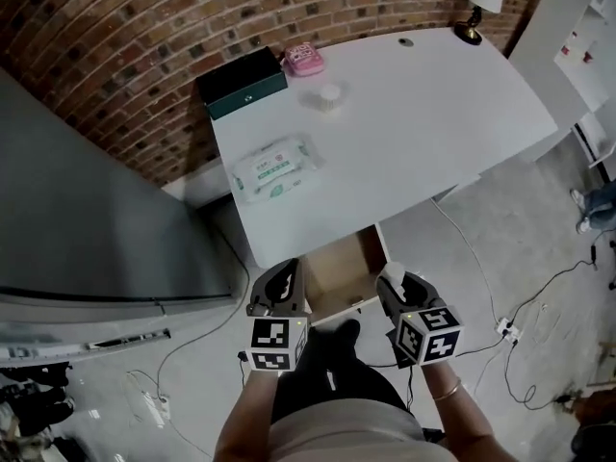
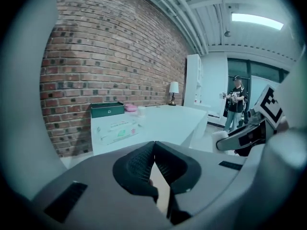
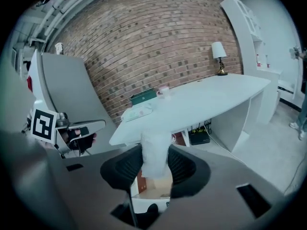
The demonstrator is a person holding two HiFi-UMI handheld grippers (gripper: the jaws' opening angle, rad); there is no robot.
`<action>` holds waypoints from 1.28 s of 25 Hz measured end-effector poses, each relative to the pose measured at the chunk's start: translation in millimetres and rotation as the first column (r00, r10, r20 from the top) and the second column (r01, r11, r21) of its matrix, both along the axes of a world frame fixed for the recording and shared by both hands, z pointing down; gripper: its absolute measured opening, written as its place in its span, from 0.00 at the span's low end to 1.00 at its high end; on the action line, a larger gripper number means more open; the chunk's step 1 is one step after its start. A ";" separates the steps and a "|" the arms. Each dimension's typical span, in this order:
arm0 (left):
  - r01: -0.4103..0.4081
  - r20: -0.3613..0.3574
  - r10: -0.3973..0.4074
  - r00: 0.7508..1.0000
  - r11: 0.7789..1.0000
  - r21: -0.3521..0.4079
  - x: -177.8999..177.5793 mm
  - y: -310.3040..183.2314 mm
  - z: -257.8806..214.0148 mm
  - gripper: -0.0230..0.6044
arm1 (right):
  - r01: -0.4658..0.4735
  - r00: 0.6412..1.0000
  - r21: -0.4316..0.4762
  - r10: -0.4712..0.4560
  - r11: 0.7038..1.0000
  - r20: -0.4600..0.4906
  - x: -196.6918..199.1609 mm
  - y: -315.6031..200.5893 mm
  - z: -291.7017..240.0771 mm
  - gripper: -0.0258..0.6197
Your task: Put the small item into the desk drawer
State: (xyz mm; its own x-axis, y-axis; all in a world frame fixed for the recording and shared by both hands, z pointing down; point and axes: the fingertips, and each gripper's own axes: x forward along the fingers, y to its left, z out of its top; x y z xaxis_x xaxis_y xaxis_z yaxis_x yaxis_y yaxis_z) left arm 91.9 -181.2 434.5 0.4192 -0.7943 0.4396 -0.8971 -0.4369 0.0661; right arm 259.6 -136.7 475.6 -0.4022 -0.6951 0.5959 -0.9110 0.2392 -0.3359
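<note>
The drawer [image 1: 337, 272] stands pulled out from under the white desk [image 1: 433, 133], its tan inside showing. My right gripper [image 1: 395, 282] hovers at the drawer's right front corner, shut on a small white item [image 1: 393, 275]. In the right gripper view the item [image 3: 156, 155] sticks up between the dark pads [image 3: 184, 169], with the drawer's inside [image 3: 153, 188] below it. My left gripper [image 1: 279, 282] is at the drawer's left front corner. Its jaws [image 2: 153, 145] meet at the tips with nothing between them.
On the desk lie a wipes pack [image 1: 272, 167], a green box [image 1: 241, 82], a pink item [image 1: 302, 59], a small white cup [image 1: 329, 97] and a lamp [image 1: 478, 3]. A grey cabinet [image 1: 87, 219] stands left. Cables [image 1: 539, 306] run over the floor. A person [image 2: 236, 102] stands far off.
</note>
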 end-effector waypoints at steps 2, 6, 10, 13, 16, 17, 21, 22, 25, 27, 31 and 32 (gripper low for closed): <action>0.036 -0.005 -0.036 0.999 0.999 -0.011 -16.7 5.0 5.2 0.07 | 0.052 0.999 -0.009 -0.052 0.999 -0.015 -19.4 -4.0 7.8 0.30; 0.094 -0.008 -0.095 0.995 0.995 -0.042 -52.1 18.6 18.5 0.07 | 0.132 0.991 -0.034 -0.133 0.991 -0.027 -59.2 -6.9 23.9 0.30; 0.144 -0.007 -0.145 0.989 0.988 -0.059 -83.9 30.2 29.1 0.07 | 0.185 0.981 -0.056 -0.187 0.981 -0.040 -90.7 -6.7 39.2 0.30; 0.172 -0.005 -0.173 0.985 0.982 -0.075 -103.7 39.6 38.6 0.07 | 0.212 0.975 -0.073 -0.216 0.974 -0.051 -108.6 -5.1 51.9 0.30; 0.199 -0.005 -0.200 0.980 0.975 -0.095 -119.2 49.3 50.2 0.07 | 0.241 0.967 -0.096 -0.248 0.966 -0.064 -122.3 -2.8 67.1 0.30; 0.207 -0.007 -0.209 0.978 0.973 -0.101 -123.6 51.9 54.1 0.07 | 0.251 0.963 -0.105 -0.259 0.962 -0.071 -126.0 -2.3 72.7 0.30; 0.233 -0.019 -0.237 0.971 0.965 -0.119 -139.7 60.5 71.0 0.07 | 0.274 0.953 -0.136 -0.288 0.952 -0.096 -140.6 -1.1 95.6 0.30; 0.239 -0.022 -0.243 0.970 0.963 -0.125 -143.7 63.5 75.3 0.07 | 0.277 0.951 -0.143 -0.293 0.950 -0.101 -144.3 -0.1 101.5 0.30; 0.258 -0.026 -0.264 0.964 0.956 -0.141 -155.4 69.9 87.3 0.07 | 0.287 0.944 -0.164 -0.307 0.944 -0.118 -154.9 -0.4 119.8 0.30; 0.271 -0.031 -0.279 0.960 0.951 -0.149 -162.4 72.1 97.0 0.07 | 0.295 0.939 -0.181 -0.320 0.938 -0.129 -161.6 -1.9 133.6 0.30; 0.292 -0.035 -0.302 0.953 0.940 -0.175 -175.7 77.5 118.2 0.07 | 0.312 0.926 -0.222 -0.347 0.924 -0.145 -175.9 -2.8 162.5 0.30; 0.296 -0.034 -0.307 0.951 0.938 -0.179 -179.3 78.0 123.3 0.07 | 0.316 0.923 -0.229 -0.354 0.921 -0.149 -179.8 -4.0 169.6 0.30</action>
